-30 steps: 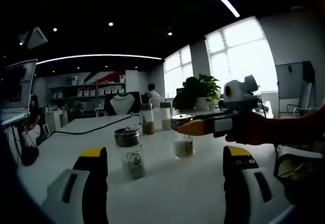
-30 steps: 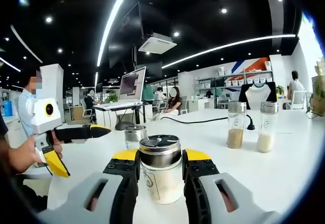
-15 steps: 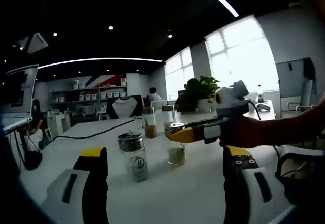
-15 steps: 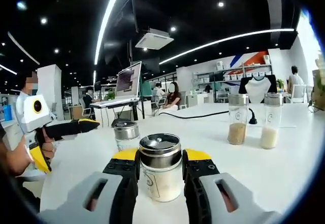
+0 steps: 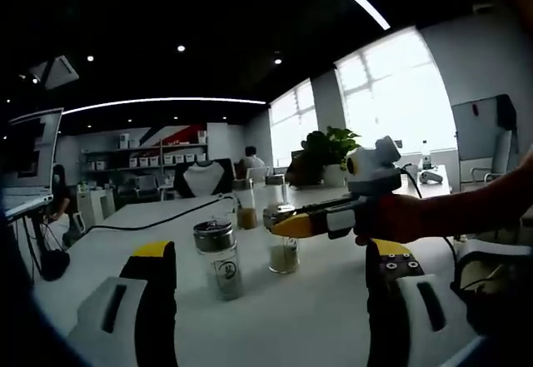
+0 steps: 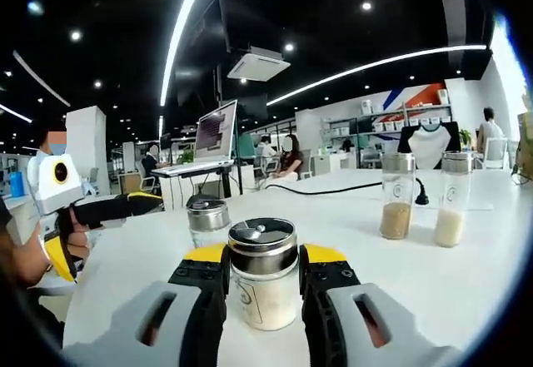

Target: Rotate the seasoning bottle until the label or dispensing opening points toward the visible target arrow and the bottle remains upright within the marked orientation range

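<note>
On the white table (image 6: 466,292), the right tool (image 6: 263,280) clamps the upright seasoning bottle (image 6: 263,274); the left tool (image 5: 271,275) gapes.

Silver lids, pale and tan fillings

Seasoning bottle (image 6: 262,280): clear glass, silver cap, whitish powder; right gripper (image 6: 262,277) yellow-tipped black; white table (image 6: 466,275); tan-filled jar (image 6: 396,196) at two o'clock.

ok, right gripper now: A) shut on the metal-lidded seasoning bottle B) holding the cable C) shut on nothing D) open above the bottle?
A: in the right gripper view the right gripper has both yellow-tipped jaws pressed against the sides of the metal-lidded seasoning bottle, which stands upright on the white table.
</note>
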Available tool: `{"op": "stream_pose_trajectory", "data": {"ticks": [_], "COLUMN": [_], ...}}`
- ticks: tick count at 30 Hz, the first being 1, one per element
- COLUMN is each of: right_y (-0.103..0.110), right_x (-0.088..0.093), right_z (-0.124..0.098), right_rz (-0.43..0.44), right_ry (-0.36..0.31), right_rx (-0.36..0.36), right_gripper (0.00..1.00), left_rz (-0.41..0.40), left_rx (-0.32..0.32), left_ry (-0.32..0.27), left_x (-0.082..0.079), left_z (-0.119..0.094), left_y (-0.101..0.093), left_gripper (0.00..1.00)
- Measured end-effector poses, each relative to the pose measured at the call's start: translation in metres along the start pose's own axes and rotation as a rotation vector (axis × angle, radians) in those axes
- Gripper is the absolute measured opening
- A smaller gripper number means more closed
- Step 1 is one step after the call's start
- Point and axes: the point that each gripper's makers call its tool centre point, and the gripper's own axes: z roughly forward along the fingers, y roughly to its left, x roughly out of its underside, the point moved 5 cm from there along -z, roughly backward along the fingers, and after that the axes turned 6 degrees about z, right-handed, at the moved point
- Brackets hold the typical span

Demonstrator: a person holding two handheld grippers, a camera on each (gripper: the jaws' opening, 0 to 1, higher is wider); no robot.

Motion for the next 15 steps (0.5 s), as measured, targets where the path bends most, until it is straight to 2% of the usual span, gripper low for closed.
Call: {"op": "stream_pose_trajectory", "data": {"ticks": [9, 15], "right_y": [0.0031, 0.0044], "right_x": [0.0006, 0.0014], "right_z": [-0.0006, 0.0002], "right_rz": [0.003, 0.005], "right_ry": [0.009, 0.003], "right_rx": [0.009, 0.041], "right_gripper": [0.31, 0.31], "left_rz": [-0.010, -0.009], "left_rx": [-0.002, -0.005], "left_ry": [0.000, -0.002], "left_x": [0.0017, 0.0010], "left_z": [0.0002, -0.0005], "left_y": [0.0000, 0.0009], "left_gripper": [1.00, 1.00]}}
